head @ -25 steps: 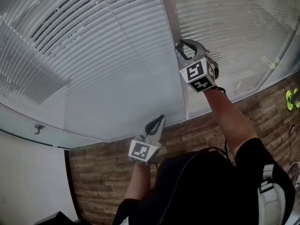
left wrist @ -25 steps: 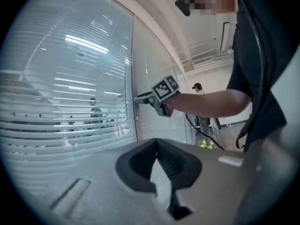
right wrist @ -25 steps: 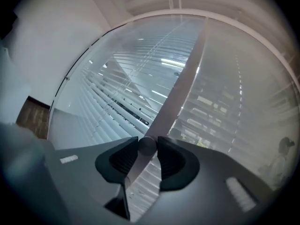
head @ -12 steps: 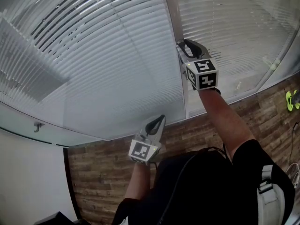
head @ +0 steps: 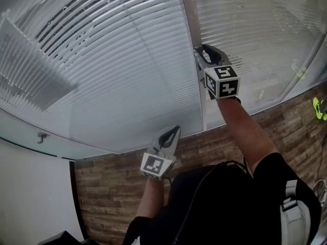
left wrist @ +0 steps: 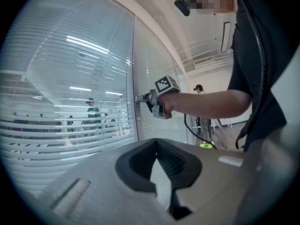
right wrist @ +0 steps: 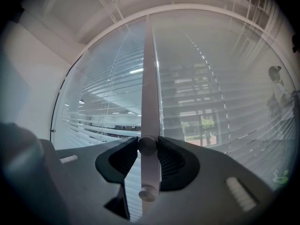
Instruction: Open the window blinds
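White slatted blinds (head: pixel 127 60) hang behind a glass wall, on both sides of a vertical frame post (head: pixel 190 14). A small round knob (right wrist: pixel 147 146) sticks out of that post, and my right gripper (head: pixel 199 52) is shut on it, pointing level at the post; the jaws press on both sides of the knob. A second round stud (right wrist: pixel 148 192) shows lower on the same post. From the left gripper view the right gripper (left wrist: pixel 144 98) is at the post. My left gripper (head: pixel 175 130) hangs lower, near the glass foot, shut and empty.
Wood-pattern floor (head: pixel 117 188) runs along the glass. A yellow-green object (head: pixel 318 107) lies at the right edge. A small metal fitting (head: pixel 41 138) sits on the white wall at left. People (left wrist: pixel 93 111) stand beyond the glass.
My right gripper has rolled on the knob, its marker cube turning to show a different face upward. The left gripper has stayed where it was.
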A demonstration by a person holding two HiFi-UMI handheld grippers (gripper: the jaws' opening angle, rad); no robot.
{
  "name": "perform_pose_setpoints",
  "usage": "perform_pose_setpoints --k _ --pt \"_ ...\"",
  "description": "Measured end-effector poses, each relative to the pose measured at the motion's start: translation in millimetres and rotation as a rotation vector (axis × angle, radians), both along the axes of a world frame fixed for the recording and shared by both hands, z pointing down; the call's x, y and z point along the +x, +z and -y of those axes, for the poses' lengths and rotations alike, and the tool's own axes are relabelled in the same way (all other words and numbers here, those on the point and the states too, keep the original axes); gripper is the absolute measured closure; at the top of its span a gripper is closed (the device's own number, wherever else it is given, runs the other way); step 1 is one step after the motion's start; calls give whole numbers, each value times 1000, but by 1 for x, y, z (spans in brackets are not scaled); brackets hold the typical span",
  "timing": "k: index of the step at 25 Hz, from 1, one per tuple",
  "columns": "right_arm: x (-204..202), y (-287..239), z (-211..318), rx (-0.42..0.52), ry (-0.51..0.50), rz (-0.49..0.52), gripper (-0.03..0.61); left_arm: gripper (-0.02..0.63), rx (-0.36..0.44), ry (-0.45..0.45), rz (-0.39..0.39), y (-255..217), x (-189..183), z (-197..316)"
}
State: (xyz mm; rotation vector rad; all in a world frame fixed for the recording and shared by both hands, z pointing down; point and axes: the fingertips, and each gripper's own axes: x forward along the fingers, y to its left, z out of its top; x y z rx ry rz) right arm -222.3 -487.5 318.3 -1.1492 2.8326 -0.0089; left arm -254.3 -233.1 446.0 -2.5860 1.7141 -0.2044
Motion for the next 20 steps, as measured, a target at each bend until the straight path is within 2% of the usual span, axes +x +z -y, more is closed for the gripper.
perform_pose_setpoints --k 20 --pt "-2 3 -1 9 -32 -45 440 609 -4 16 14 -6 9 0"
